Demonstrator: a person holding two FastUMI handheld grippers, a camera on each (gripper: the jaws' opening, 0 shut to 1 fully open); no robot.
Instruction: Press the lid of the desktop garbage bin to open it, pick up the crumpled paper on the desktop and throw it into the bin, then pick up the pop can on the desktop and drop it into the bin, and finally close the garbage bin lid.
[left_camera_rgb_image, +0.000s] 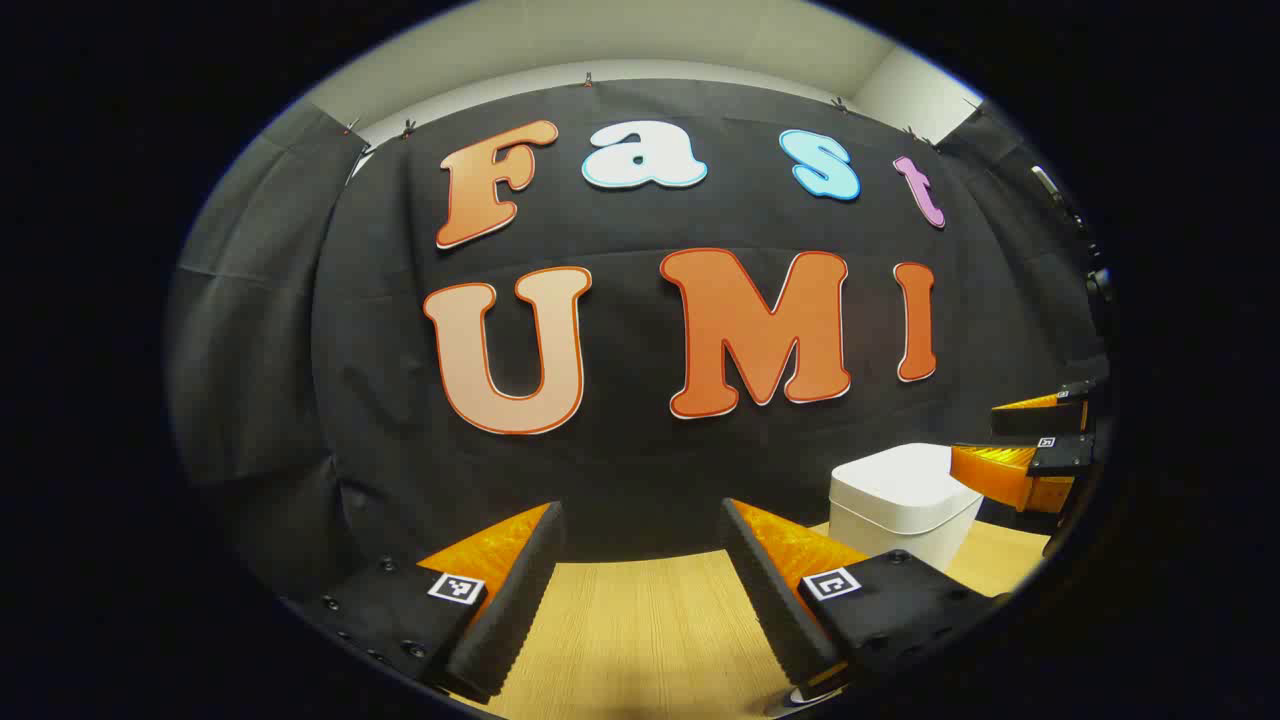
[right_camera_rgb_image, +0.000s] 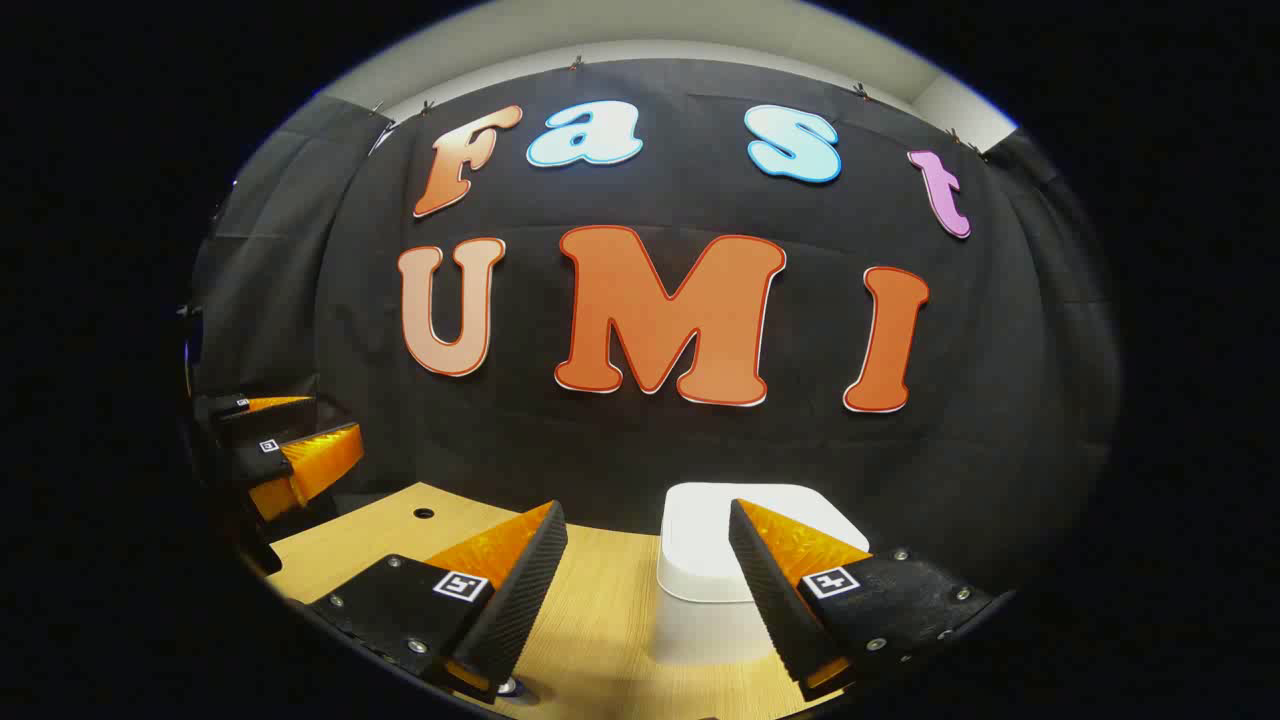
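Bin (right_camera_rgb_image: 745, 560) lower centre of right gripper view, lid (left_camera_rgb_image: 893, 482) down. Right gripper (right_camera_rgb_image: 645, 570) and left gripper (left_camera_rgb_image: 640, 570) both wide open, holding nothing. Risk: off-centre press slides bin across desktop (left_camera_rgb_image: 640, 640).

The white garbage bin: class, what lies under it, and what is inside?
The garbage bin stands on the wooden desktop. Its lid is shut, hiding the inside.

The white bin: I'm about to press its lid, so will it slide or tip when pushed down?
The white bin looks squat with a wide, flat closed lid, so tipping seems unlikely. Its smooth plastic on the smooth wooden table may let it slide if pushed off-centre. It is probably light, so press straight down.
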